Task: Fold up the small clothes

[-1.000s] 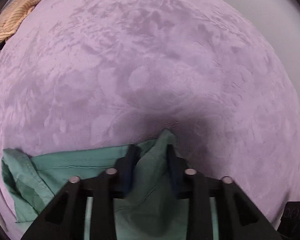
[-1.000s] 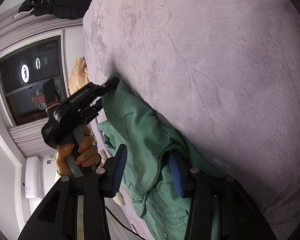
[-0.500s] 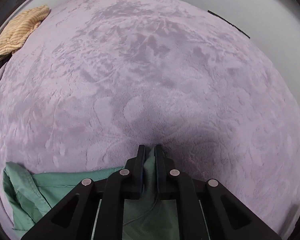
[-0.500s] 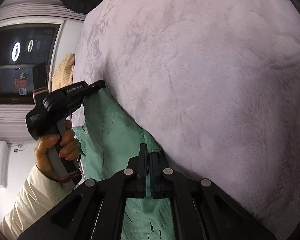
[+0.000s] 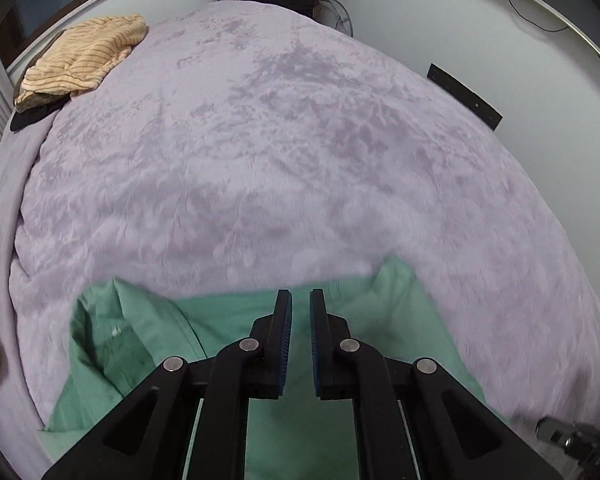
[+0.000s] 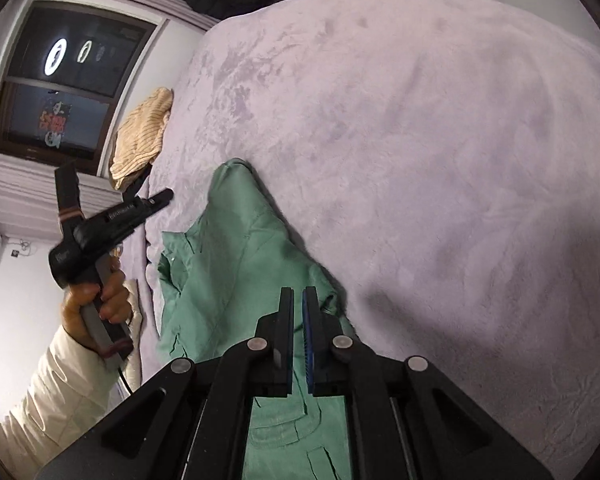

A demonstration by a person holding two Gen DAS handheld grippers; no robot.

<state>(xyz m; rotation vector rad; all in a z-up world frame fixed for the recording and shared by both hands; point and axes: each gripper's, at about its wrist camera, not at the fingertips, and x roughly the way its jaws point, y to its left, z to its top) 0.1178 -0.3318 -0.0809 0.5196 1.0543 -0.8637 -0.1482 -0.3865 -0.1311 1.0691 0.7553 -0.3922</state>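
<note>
The left hand-held gripper (image 5: 298,300) hung a little above the bed with its jaws clenched down to a narrow slit. They had just been closing, and nothing was caught between them. From the other side one could see its tip in free air, apart from the cloth, with the person's hand (image 6: 96,300) around the grip and a cream sleeve (image 6: 60,380) behind it.

The right hand-held gripper (image 6: 298,292) was also almost fully clenched, though its jaws had just slackened by a trifle. The cloth was bunched up right against its tips. I could not tell whether a thin edge was pinched there or only lay behind the slit.

Under both tools lay the green shirt (image 6: 236,248), at the near edge of the bed, on the lilac plush blanket (image 5: 300,140). It was spread out rather than folded. One side was rumpled and turned up, a ridge ran along its far edge, and a chest pocket was visible close to the right tool. The rest of the blanket beyond it was bare up to the far corner, where a yellow striped garment (image 5: 84,60) lay in a loose heap on something dark.

In my judgement the work on this shirt was at an early point. No clean fold was visible, and the edges were not lined up. The sides needed to be brought in and the length doubled over. The striped piece did not look neatly folded either, so it probably waited for its turn too.
</note>
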